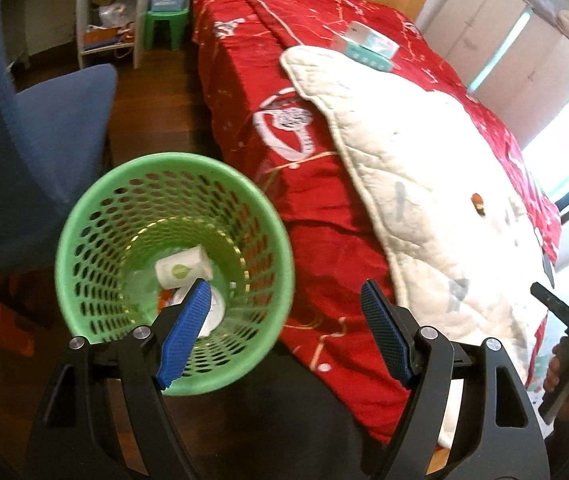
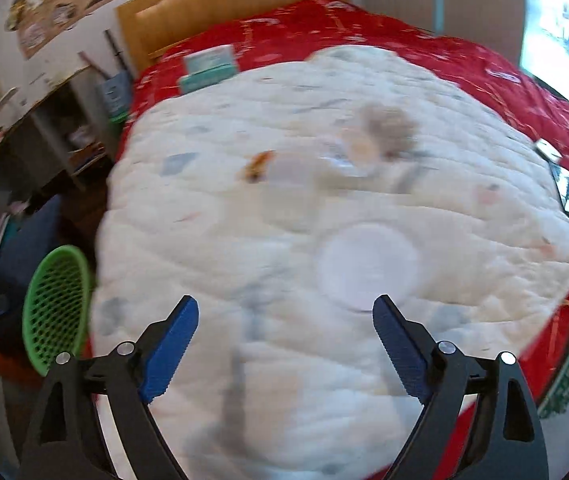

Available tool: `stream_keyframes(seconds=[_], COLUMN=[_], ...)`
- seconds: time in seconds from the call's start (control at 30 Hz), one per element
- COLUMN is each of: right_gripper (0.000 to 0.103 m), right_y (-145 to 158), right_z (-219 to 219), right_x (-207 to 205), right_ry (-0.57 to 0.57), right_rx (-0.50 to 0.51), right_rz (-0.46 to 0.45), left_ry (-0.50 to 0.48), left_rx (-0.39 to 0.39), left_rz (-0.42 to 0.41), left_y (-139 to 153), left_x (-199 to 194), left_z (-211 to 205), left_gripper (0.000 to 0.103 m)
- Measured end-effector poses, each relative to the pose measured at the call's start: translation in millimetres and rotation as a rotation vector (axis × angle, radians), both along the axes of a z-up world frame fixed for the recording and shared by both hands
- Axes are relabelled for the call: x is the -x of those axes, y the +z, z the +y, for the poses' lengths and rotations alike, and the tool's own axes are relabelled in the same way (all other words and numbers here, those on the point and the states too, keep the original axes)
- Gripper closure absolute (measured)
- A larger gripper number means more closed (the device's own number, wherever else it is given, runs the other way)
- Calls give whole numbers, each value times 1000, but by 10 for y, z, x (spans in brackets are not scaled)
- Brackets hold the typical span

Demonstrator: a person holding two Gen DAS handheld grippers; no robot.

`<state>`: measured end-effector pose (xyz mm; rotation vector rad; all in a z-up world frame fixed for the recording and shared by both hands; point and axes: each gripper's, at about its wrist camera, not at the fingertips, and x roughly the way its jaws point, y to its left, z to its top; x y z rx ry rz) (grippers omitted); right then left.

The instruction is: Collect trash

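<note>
A green mesh wastebasket (image 1: 84, 216) stands on the floor beside the bed; it also shows in the right wrist view (image 2: 58, 300). A white paper cup (image 1: 182, 268) and other white scraps lie in it. My left gripper (image 1: 284, 312) is open and empty, above the basket's near right rim. My right gripper (image 2: 284, 328) is open and empty over the white quilt (image 2: 244, 240). A white round lid (image 2: 368, 266) lies on the quilt just beyond its right finger. A small orange wrapper (image 2: 258, 164) and a blurred clear-and-grey piece of trash (image 2: 372, 148) lie farther on.
The bed has a red cover (image 1: 304, 184) and a wooden headboard (image 2: 224, 12). A teal box (image 2: 208, 70) lies near the pillow end. A blue chair (image 1: 44, 120) stands left of the basket. Shelves (image 1: 104, 12) and a green stool (image 1: 166, 26) stand behind.
</note>
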<state>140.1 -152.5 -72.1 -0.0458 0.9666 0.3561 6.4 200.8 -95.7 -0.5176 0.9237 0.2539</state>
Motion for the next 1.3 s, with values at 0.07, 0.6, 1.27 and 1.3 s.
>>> stream_keyframes(seconds=[0.07, 0.6, 1.27, 1.3], right_gripper=[17, 10, 14, 14], right_y=[-37, -304, -316, -309], right_z=[-150, -268, -408, -436], right_x=[-85, -480, -521, -513], right_ry=[-29, -22, -25, -26], right_rx=[13, 84, 52, 48], right_rz=[4, 19, 41, 44], left_ry=[-17, -150, -403, -415], left_rx=[-6, -12, -33, -35], left_rz=[-1, 3, -26, -28], left_y=[21, 141, 337, 341], left_x=[-78, -735, -1761, -1807], left_z=[-80, -685, -1819, -1883], left_gripper=[27, 27, 27, 27])
